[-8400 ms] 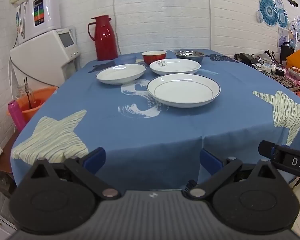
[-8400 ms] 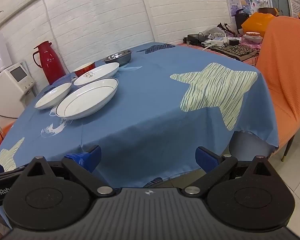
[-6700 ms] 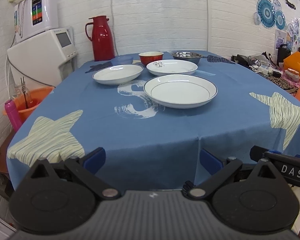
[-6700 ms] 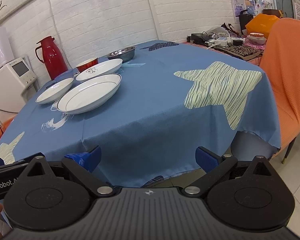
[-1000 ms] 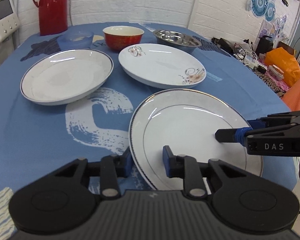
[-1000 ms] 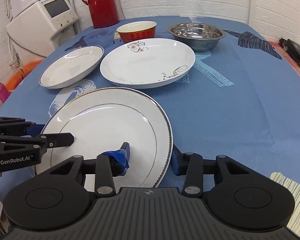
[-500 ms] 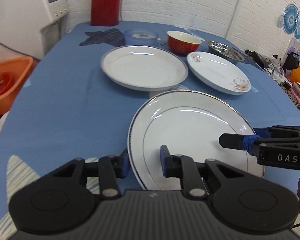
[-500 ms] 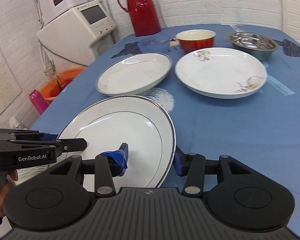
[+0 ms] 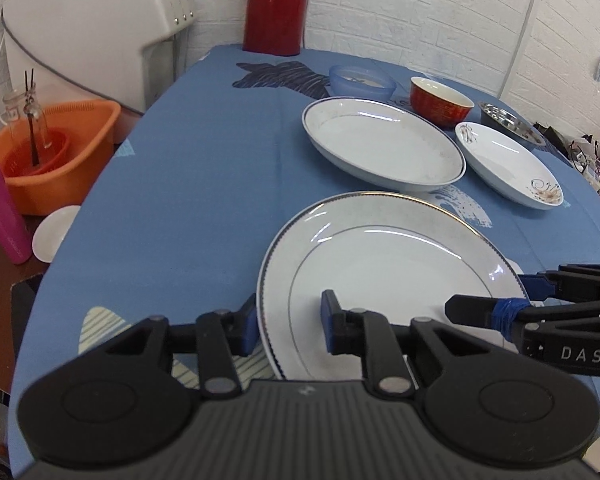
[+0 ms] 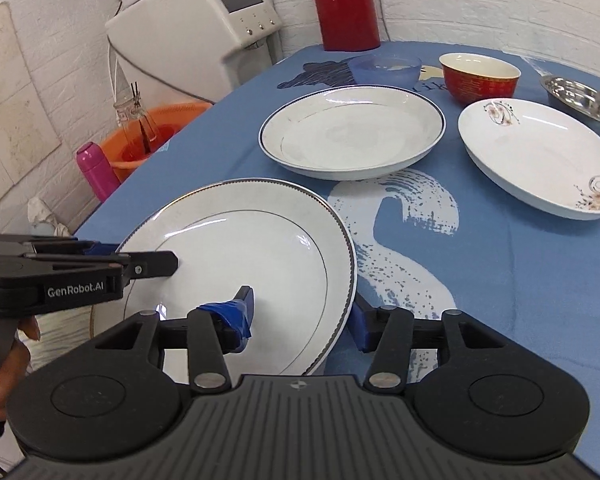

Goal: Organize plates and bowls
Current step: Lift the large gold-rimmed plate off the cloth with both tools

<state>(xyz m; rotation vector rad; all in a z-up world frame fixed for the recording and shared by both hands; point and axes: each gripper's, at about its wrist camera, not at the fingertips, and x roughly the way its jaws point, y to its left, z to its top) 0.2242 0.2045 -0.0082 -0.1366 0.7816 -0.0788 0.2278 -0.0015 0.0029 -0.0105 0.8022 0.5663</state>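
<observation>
Left wrist view: the large round white porcelain plate with a thin grey ring (image 9: 388, 276) is pinched at its 8 o'clock rim by the left gripper (image 9: 288, 320) and at 4 o'clock by the right gripper (image 10: 300, 312). Compared with a second ago, it is raised and carried leftwards above the blue tablecloth (image 9: 188, 184), so stacking seems possible next.
</observation>
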